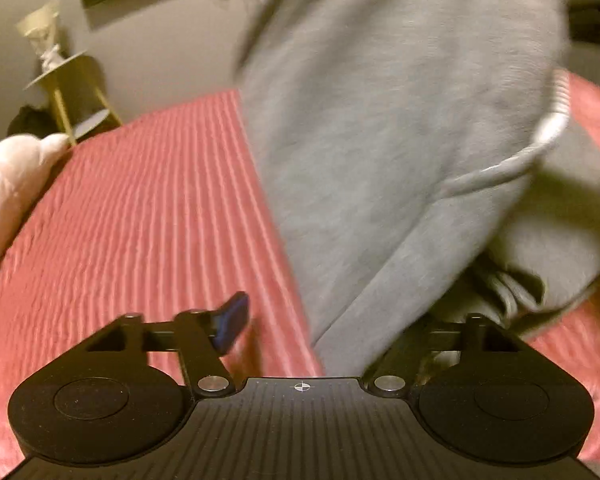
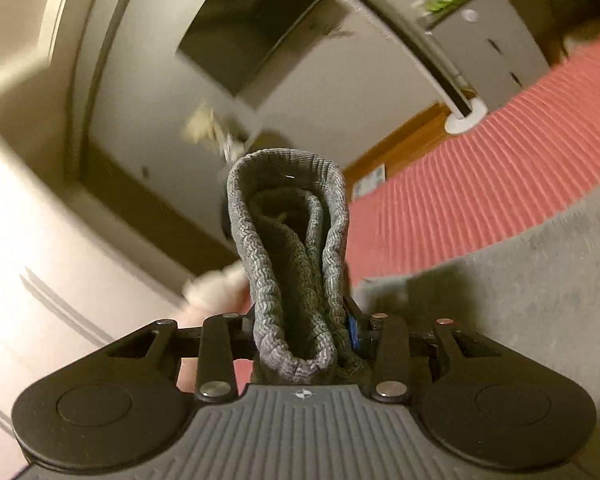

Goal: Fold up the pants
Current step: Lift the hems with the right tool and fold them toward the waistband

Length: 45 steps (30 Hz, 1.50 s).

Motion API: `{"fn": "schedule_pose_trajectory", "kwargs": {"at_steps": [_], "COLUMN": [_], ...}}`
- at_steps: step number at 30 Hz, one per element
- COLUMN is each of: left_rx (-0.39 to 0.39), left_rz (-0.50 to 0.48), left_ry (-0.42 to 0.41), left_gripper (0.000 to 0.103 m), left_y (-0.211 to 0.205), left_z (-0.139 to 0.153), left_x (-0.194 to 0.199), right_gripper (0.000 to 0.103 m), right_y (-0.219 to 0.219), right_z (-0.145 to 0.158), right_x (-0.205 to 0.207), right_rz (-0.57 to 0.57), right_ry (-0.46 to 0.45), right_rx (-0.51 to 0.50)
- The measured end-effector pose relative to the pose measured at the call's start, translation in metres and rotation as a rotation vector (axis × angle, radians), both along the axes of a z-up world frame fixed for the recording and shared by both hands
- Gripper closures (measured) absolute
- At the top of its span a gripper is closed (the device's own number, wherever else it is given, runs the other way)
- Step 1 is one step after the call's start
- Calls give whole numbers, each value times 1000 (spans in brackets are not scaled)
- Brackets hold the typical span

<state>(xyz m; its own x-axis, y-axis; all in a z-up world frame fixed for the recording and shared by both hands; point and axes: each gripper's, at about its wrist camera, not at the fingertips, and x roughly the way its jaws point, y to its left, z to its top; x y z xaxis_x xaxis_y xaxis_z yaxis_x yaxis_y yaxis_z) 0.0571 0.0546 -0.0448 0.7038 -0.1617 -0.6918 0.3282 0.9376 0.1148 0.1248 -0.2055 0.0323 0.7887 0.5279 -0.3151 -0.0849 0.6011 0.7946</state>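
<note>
Soft, floppy grey pants (image 1: 380, 140) hang over the red bed (image 1: 140, 208), ribbed cuff (image 2: 292, 264) pinched in the right gripper (image 2: 300, 340), a firm hold, left gripper (image 1: 332, 320) gaping wide.

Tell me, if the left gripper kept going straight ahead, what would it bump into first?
Probably the grey pants. The left gripper points along their edge where they hang over the red bedspread. The picture is blurry, so it might brush the bedspread first.
</note>
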Motion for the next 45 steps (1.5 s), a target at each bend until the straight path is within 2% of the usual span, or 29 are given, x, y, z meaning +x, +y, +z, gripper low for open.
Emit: {"fn": "schedule_pose_trajectory", "kwargs": {"at_steps": [1,3,5,6,7,8,10,11,13,15,17,18,19,20,21,22,24,26,27,28,29,32,33,35,36,39,41,43,45], "left_rx": [-56,-123,-123,-111,-87,-61,2,27,61,102,155,169,163,142,120,104,97,92,92,96,108,166,207,278,293,266,234,231,272], "left_rz": [-2,-6,-21,-36,-49,-60,-91,-106,-140,-169,-175,-169,-166,-166,-166,-156,-154,-165,-177,-184,-184,-202,-210,-226,-236,-219,-186,-159,-153], "left_ry": [-17,-57,-57,-34,-6,8,1,-9,-4,8,-9,-10,-5,6,15,3,-60,-96,-96,-92,-81,-42,-46,-51,-46,-32,-11,7,2], "left_gripper": [55,59,57,45,34,33,34,32,28,28,31,35,52,63,81,85,86,85,73,51,42,39,38,37,37,33,33,34,34], "left_y": [6,13,11,8,5,1,-9,-14,-22,-33,-42,-43,-40,-39,-41,-42,-45,-51,-54,-57,-60,-69,-75,-82,-86,-83,-79,-79,-85], "left_z": [5,13,14,12,9,6,5,3,0,-6,-12,-13,-11,-11,-9,-4,7,14,16,15,13,2,-1,-3,-3,6,12,17,16], "left_x": [-3,-8,-9,-8,-7,-6,-11,-13,-14,-12,-13,-11,-8,-6,-3,-3,-10,-15,-16,-17,-16,-15,-16,-19,-21,-24,-21,-23,-29], "right_gripper": [66,66,65,64,58,55,42,39,15,4,6,25,58,64,64,66,68,68,68,68,68,68,68,67,64,41,38,29,18], "right_y": [-10,-26,-42,-50,-61,-68,-79,-84,-88,-82,-72,-68,-66,-65,-69,-71,-79,-79,-82,-89,-94,-106,-108,-117,-121,-130,-136,-141,-143], "right_z": [0,-4,-18,-29,-45,-58,-89,-99,-105,-103,-101,-100,-99,-97,-95,-91,-73,-49,-38,-24,-15,-2,-5,-23,-35,-82,-102,-103,-102], "right_x": [-8,-21,-35,-39,-42,-44,-46,-49,-56,-50,-37,-33,-31,-27,-23,-24,-28,-36,-41,-44,-49,-59,-62,-61,-58,-50,-62,-63,-65], "right_rz": [-25,-89,-179,-216,-260,-296,-349,-350,-322,-256,-218,-218,-222,-224,-206,-201,-192,-212,-226,-241,-245,-285,-297,-314,-322,-350,-338,-327,-303], "right_ry": [7,23,66,112,180,236,360,375,314,288,288,290,294,309,314,315,285,222,183,135,103,63,74,163,212,355,256,258,245], "right_rx": [47,80,28,21,11,-13,-74,-57,30,37,-32,-66,-95,-126,-119,-109,-106,-76,-58,-33,-19,-64,-93,-122,-126,-197,-120,-86,-29]}}
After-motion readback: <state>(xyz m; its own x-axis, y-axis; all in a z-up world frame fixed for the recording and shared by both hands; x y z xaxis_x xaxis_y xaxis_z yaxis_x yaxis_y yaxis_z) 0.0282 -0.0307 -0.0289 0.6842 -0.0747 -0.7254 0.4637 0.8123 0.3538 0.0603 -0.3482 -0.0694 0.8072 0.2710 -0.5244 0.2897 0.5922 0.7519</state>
